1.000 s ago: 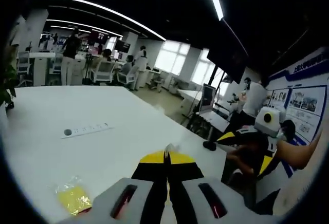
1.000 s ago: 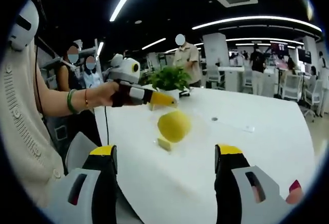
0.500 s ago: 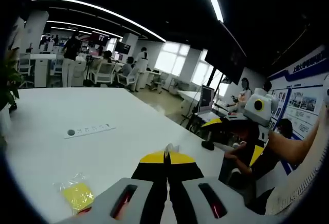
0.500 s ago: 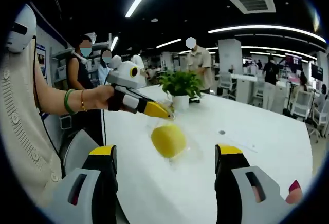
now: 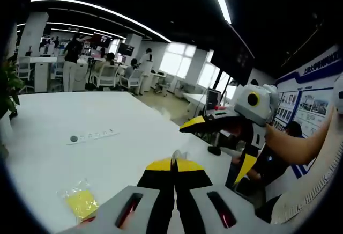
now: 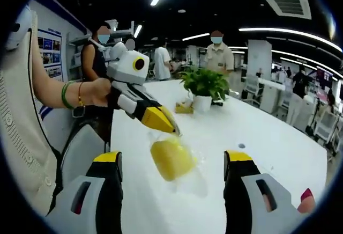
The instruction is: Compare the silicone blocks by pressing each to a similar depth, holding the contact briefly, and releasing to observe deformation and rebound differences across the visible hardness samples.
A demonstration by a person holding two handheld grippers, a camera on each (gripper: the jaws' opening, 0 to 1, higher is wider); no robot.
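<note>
In the left gripper view, a second bagged yellow silicone block (image 5: 79, 202) lies on the white table (image 5: 107, 153) at lower left, beyond it a power strip (image 5: 92, 136). The left gripper (image 5: 174, 161) has its yellow-tipped jaws closed on the clear wrapper, of which a scrap pokes out at the tips. Further right the right gripper (image 5: 214, 148) hangs with jaws wide apart, holding nothing. In the right gripper view, the bagged yellow block (image 6: 170, 159) dangles from the left gripper above the table, between the right gripper's spread jaws. We judge pressing hasn't begun; next, close gently on the block. The wall posters' writing is too small to read.
</note>
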